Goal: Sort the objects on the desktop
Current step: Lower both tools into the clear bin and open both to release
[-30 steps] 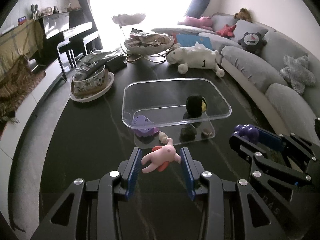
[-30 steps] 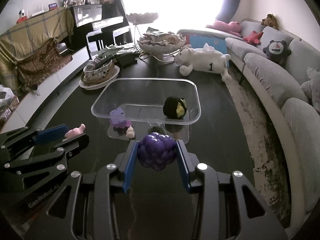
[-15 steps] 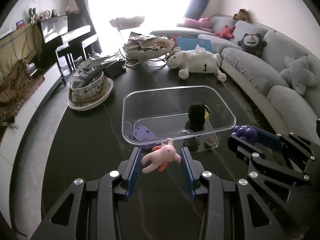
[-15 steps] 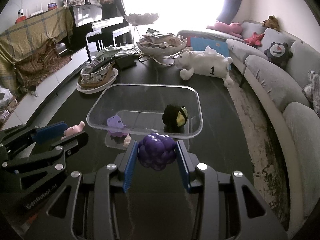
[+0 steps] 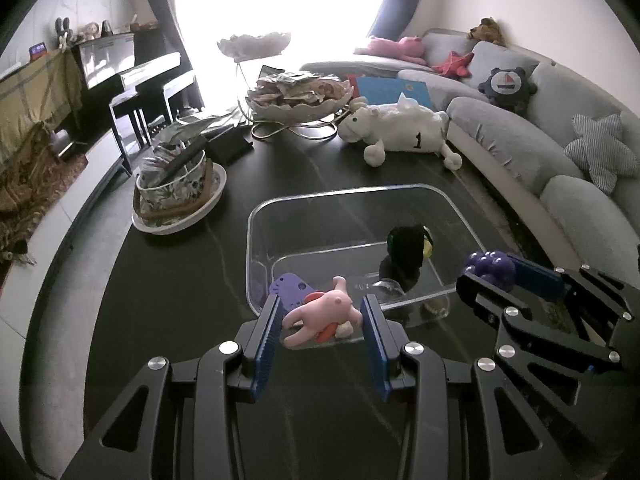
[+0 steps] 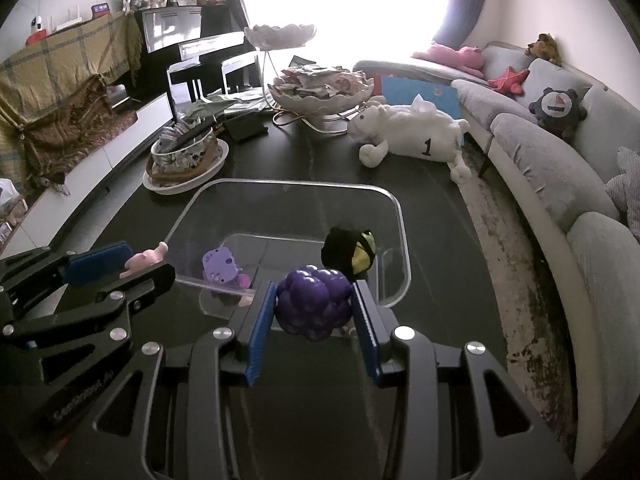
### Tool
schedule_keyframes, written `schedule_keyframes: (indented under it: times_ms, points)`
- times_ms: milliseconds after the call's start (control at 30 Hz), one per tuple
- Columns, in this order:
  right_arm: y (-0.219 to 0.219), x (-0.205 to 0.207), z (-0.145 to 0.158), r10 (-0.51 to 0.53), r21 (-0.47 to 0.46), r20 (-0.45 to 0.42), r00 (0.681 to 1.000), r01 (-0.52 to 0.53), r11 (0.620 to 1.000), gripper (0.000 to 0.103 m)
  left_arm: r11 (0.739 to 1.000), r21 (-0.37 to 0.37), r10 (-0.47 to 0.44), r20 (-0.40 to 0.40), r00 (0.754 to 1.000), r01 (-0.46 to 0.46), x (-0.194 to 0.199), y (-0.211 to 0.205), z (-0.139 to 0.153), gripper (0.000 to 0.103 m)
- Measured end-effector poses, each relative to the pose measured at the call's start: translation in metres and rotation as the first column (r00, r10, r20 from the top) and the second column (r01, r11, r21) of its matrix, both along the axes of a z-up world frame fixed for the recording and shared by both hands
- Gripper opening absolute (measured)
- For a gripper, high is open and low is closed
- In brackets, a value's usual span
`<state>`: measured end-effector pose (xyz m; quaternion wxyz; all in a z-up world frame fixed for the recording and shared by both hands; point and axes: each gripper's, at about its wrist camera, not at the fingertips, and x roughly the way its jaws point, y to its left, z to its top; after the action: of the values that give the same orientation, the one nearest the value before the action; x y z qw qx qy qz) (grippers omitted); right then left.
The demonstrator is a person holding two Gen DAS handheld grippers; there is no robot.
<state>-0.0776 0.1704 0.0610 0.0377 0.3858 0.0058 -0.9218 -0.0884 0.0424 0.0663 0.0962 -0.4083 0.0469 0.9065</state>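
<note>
A dark, glossy surface (image 5: 168, 280) fills the middle of both views, with a grey curved sofa (image 5: 520, 148) running along its right side.

At far left on the surface sits a floral patterned bowl (image 5: 172, 188) on a plate, stuffed with papers. Behind it, toward the bright window, a white shell-shaped dish (image 5: 298, 98) on a wire stand holds wrappers, and a white plush sheep (image 5: 400, 128) marked with a "1" lies on its side beside it.

The left gripper (image 5: 320, 316) is clenched on a small pink animal figure (image 5: 320, 314), pinched between its blue fingers (image 5: 266, 332) and held just above the near rim of a clear plastic bin (image 5: 360, 196). In the right wrist view the same figure (image 6: 146, 258) pokes out past the left gripper at the bin's left side.

Inside the bin, a small purple toy (image 6: 220, 266) rests in the near left corner, and a black and yellow toy (image 6: 350, 250) sits toward the right.

The right gripper (image 6: 314, 310) is clenched on a purple grape cluster (image 6: 314, 306), held between its blue fingers (image 6: 260, 328) over the bin's near edge. From the left wrist view, the grapes (image 5: 490, 266) hang just beside the bin's right near corner.

Star-shaped and round cushions rest on the sofa at far right.
</note>
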Motion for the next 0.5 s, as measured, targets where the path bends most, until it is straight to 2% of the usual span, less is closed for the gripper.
schedule_keyframes:
  times_ms: [233,500]
  points:
    - [0.003,-0.015,0.002,-0.007,0.003,-0.008,1.0,0.007,1.0,0.036,0.999,0.051,0.008,-0.005,1.0,-0.008,-0.019,-0.003,0.001,0.037]
    - [0.007,-0.031,0.002,-0.013,0.006,-0.008,1.0,0.014,1.0,0.036,1.0,0.0,-0.002,-0.012,1.0,0.002,-0.035,0.006,-0.004,0.037]
